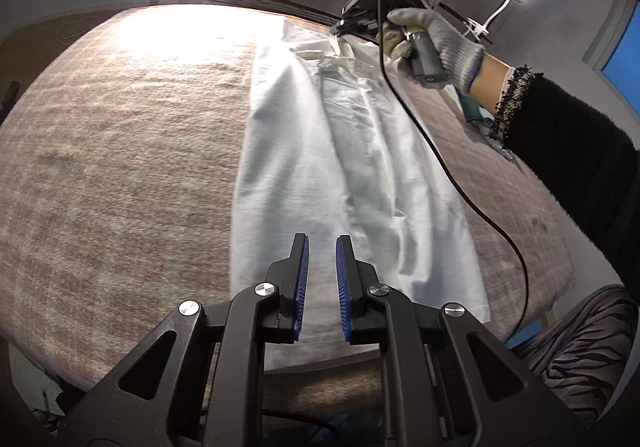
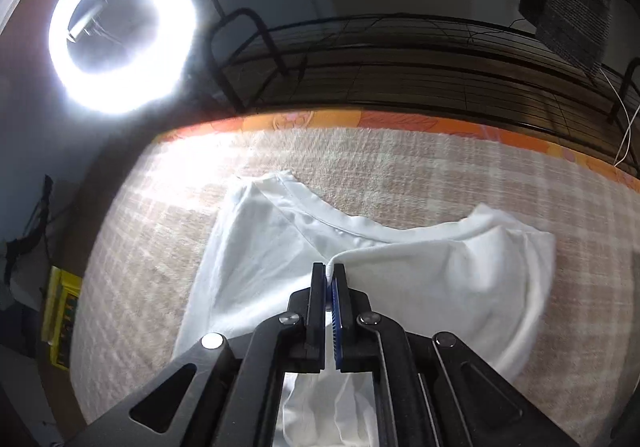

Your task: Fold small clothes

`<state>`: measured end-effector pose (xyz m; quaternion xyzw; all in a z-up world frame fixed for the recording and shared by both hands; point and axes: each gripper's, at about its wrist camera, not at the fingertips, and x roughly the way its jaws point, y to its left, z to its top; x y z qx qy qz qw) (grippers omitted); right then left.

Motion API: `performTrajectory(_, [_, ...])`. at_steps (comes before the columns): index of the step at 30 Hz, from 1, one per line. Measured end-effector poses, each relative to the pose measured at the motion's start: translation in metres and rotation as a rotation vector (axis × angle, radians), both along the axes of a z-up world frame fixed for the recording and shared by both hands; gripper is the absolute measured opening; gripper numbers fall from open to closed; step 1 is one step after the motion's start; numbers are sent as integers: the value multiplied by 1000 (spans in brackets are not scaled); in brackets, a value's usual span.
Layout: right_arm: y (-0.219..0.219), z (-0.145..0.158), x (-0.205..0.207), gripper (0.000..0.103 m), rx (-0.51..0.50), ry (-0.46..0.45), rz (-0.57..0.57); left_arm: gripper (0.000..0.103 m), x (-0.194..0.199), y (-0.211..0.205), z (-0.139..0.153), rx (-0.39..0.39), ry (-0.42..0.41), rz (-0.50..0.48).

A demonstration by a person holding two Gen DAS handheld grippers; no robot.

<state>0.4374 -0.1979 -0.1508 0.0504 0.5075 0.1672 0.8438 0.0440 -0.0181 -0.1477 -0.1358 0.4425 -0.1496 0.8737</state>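
A white T-shirt [image 1: 320, 151] lies lengthwise on the beige cloth-covered table [image 1: 120, 167], folded into a long strip. My left gripper [image 1: 322, 243] is open and empty, just above the shirt's near hem. My right gripper [image 2: 329, 270] is shut on a fold of the shirt [image 2: 260, 247] near the collar and lifts that edge slightly. It also shows in the left wrist view [image 1: 340, 27], at the shirt's far end, held by a gloved hand [image 1: 440, 43].
A ring light [image 2: 120, 35] glares behind the table's far edge [image 2: 360, 121]. A black wire rack [image 2: 400, 63] stands behind the table. A black cable [image 1: 460, 183] hangs over the shirt's right side. A yellow box [image 2: 60, 323] sits left of the table.
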Motion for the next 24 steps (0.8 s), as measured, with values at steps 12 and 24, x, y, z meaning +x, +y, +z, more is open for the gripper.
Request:
performTrajectory(12, [-34,39,-47,35,115,-60,-27,12,-6,20,13,44,-32,48])
performTrajectory(24, [-111,149,-201,38,112,-254,-95,35,-10,26,38,110,-53,-20])
